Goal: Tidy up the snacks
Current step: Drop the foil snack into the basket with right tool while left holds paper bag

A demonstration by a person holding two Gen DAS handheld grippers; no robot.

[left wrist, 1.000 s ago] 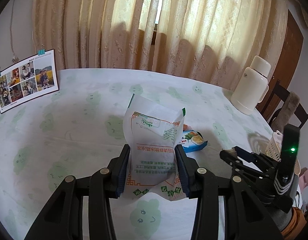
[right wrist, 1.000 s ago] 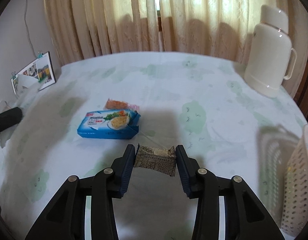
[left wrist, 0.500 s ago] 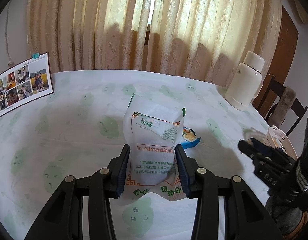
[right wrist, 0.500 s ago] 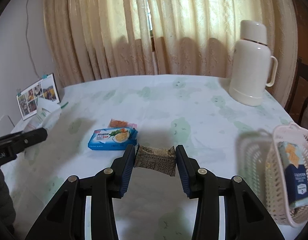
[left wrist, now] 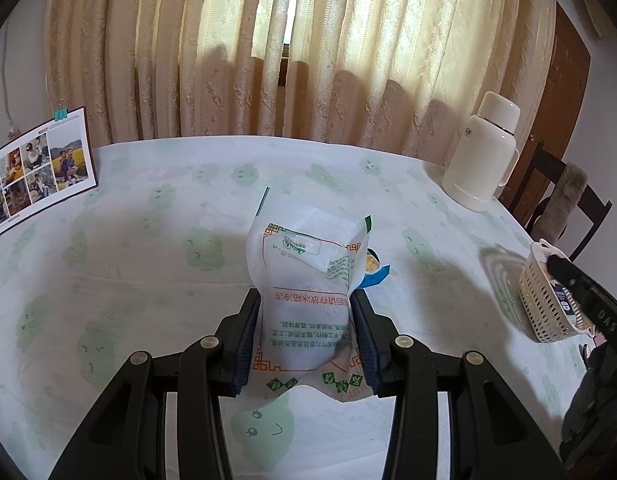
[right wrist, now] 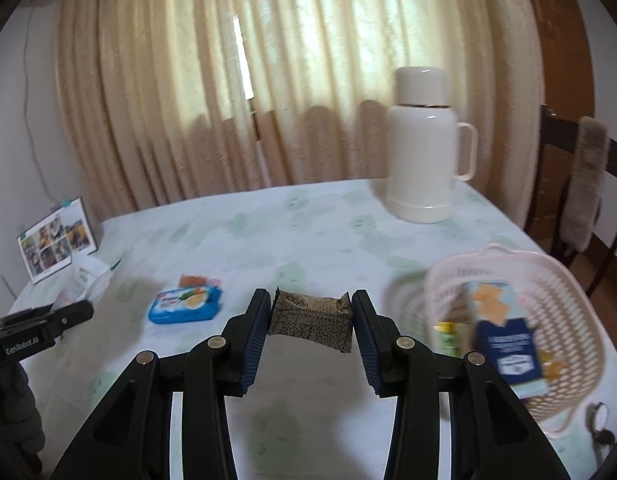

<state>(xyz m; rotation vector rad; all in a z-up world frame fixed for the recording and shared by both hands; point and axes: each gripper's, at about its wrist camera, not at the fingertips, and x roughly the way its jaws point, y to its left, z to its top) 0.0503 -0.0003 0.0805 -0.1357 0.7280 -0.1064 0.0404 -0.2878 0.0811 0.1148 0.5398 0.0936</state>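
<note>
My left gripper [left wrist: 304,332] is shut on a white snack bag [left wrist: 308,280] with red and green print, held above the tablecloth. My right gripper [right wrist: 308,320] is shut on a small brown patterned snack packet [right wrist: 311,321], lifted clear of the table. At the right stands a pale lattice basket [right wrist: 556,280], seen also in the left wrist view as the basket [left wrist: 544,304], holding a blue cracker box [right wrist: 504,332]. A blue snack pack [right wrist: 185,305] and an orange packet [right wrist: 194,281] lie on the table at the left. The blue pack's edge [left wrist: 374,276] peeks out behind the white bag.
A white thermos jug [right wrist: 426,144] stands at the table's far right, by a dark chair [right wrist: 576,184]. A photo card [left wrist: 36,172] leans at the far left. Curtains hang behind the table. A keyring [right wrist: 598,424] lies near the basket.
My right gripper has risen and swung right with the brown packet, bringing the basket into fuller view. The left gripper has stayed nearly still with the white bag.
</note>
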